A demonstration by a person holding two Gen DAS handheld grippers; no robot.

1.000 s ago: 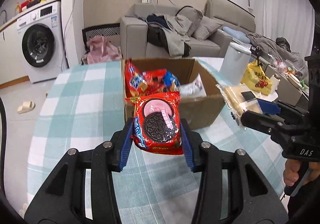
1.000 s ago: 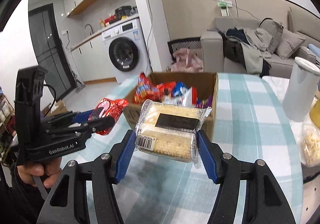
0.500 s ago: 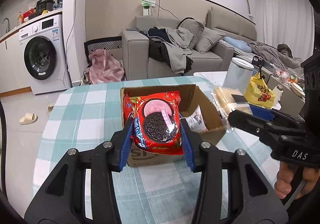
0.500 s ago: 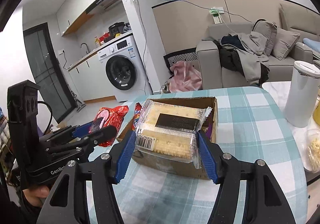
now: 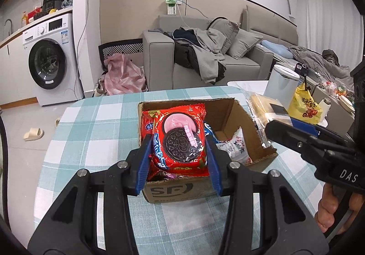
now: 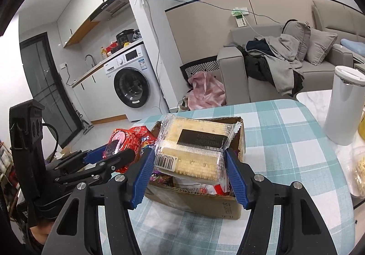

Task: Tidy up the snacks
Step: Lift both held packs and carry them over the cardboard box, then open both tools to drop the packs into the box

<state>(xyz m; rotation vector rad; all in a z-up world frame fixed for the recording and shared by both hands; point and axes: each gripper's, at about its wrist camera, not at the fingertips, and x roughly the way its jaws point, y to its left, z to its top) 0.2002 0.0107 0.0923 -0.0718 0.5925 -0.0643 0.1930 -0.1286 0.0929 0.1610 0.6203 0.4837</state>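
My left gripper (image 5: pixel 178 162) is shut on a red Oreo packet (image 5: pixel 180 141) and holds it above the near part of an open cardboard box (image 5: pixel 241 116). The box holds several snack packets, one of them white (image 5: pixel 236 146). My right gripper (image 6: pixel 189 174) is shut on a clear pack of crackers (image 6: pixel 194 145) and holds it over the same box (image 6: pixel 228 208). The right gripper also shows in the left wrist view (image 5: pixel 296 134) with the cracker pack (image 5: pixel 262 106). The left gripper and the Oreo packet (image 6: pixel 127 138) show at the left of the right wrist view.
The box stands on a table with a teal checked cloth (image 5: pixel 91 125). A white canister (image 6: pixel 344 104) stands at the right, with a yellow bag (image 5: pixel 305 106) beside it. A clear tub of snacks (image 6: pixel 360 166) sits at the right edge. A sofa and a washing machine lie beyond.
Both grippers have risen and now look down into the box from higher up. Each still holds its packet over the box.
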